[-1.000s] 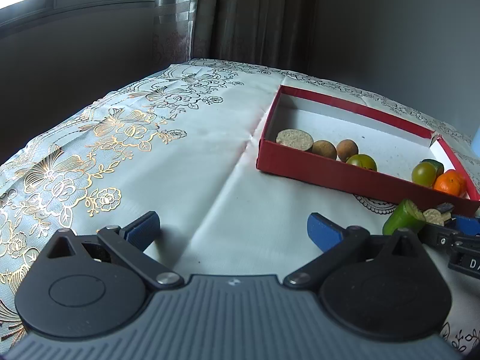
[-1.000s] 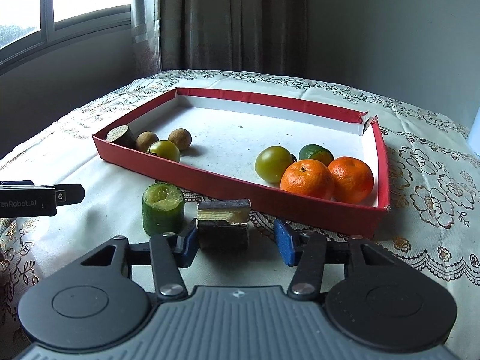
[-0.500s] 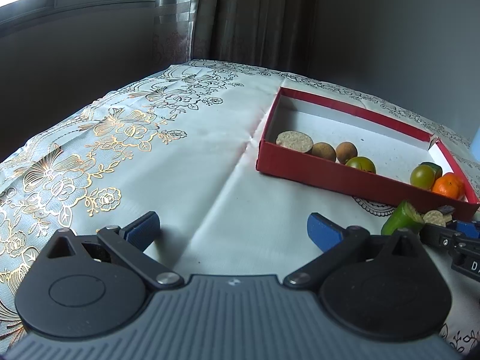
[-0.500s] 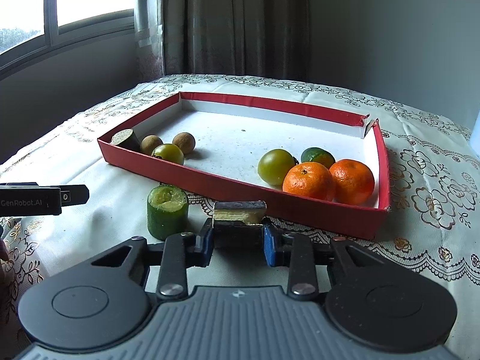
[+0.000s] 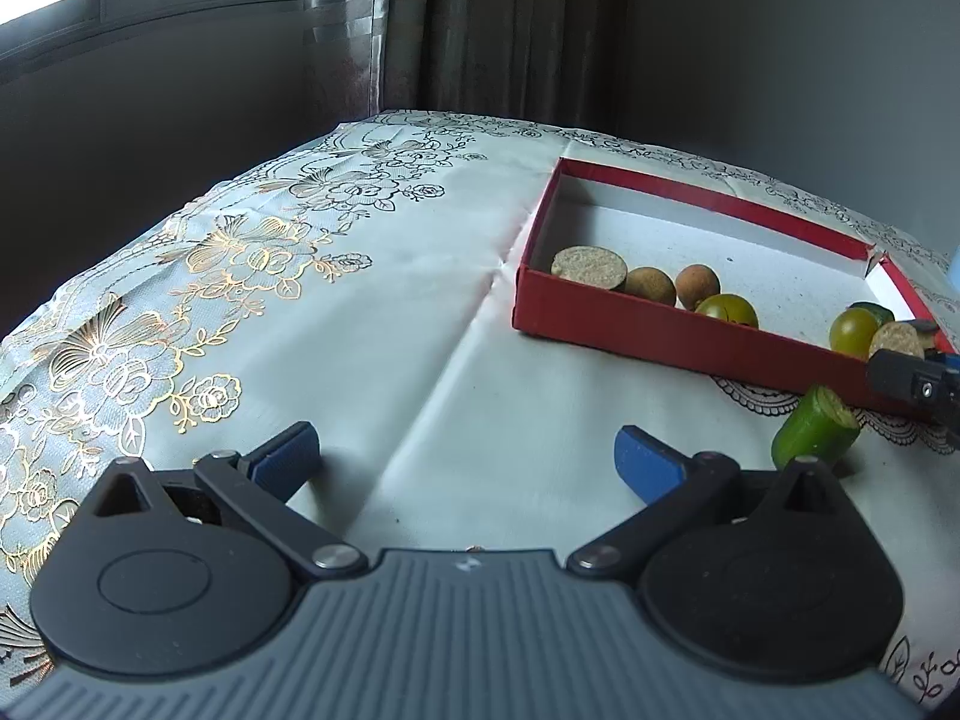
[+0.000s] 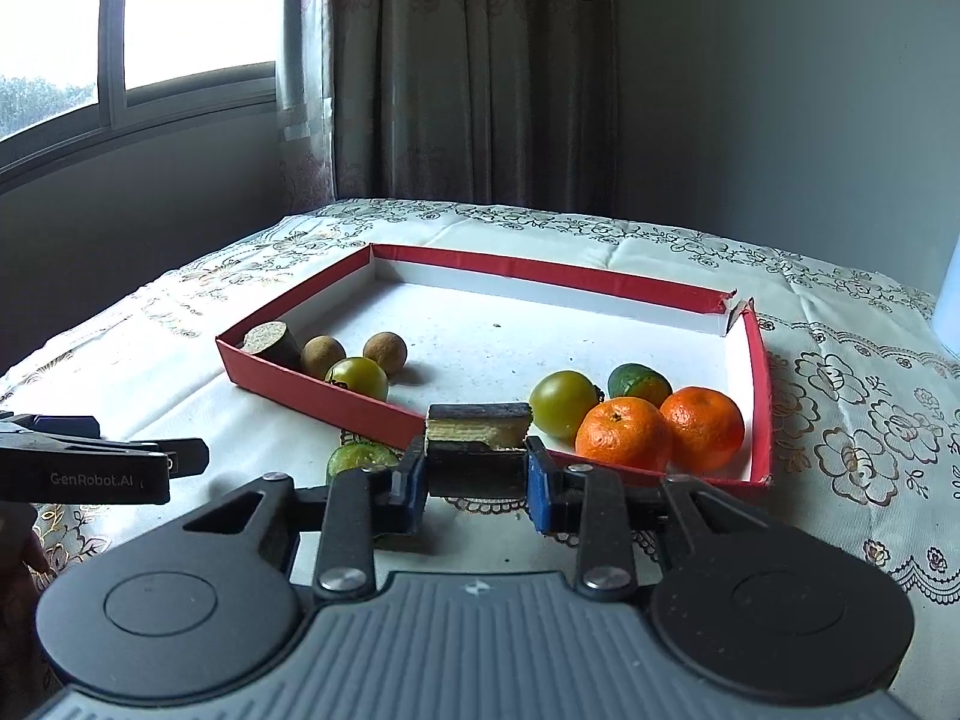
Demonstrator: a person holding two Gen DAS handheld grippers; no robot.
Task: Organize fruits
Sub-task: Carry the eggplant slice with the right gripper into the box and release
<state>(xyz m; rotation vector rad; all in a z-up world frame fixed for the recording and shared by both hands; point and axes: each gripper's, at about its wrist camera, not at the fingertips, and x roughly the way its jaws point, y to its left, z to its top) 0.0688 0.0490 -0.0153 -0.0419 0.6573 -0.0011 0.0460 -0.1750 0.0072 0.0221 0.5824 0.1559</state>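
My right gripper (image 6: 477, 477) is shut on a dark sugarcane piece (image 6: 478, 438) with a pale cut top, held above the cloth just in front of the red tray's near wall (image 6: 384, 414). A green sugarcane piece (image 6: 360, 459) stands on the cloth to its left; it also shows in the left wrist view (image 5: 816, 429). In the tray lie another cane piece (image 6: 270, 342), two brown longans (image 6: 384, 351), green fruits (image 6: 564, 402) and two oranges (image 6: 702, 426). My left gripper (image 5: 465, 459) is open and empty, low over the cloth left of the tray (image 5: 660, 330).
The table wears a pale floral cloth (image 5: 270, 300) with gold print at its left. A dark curtain (image 6: 468, 72) and window stand behind it. The left gripper's finger (image 6: 102, 471) reaches in at the left of the right wrist view.
My right gripper closed on the dark cane piece and lifted it up off the cloth toward the tray. The left gripper stayed open and barely moved.
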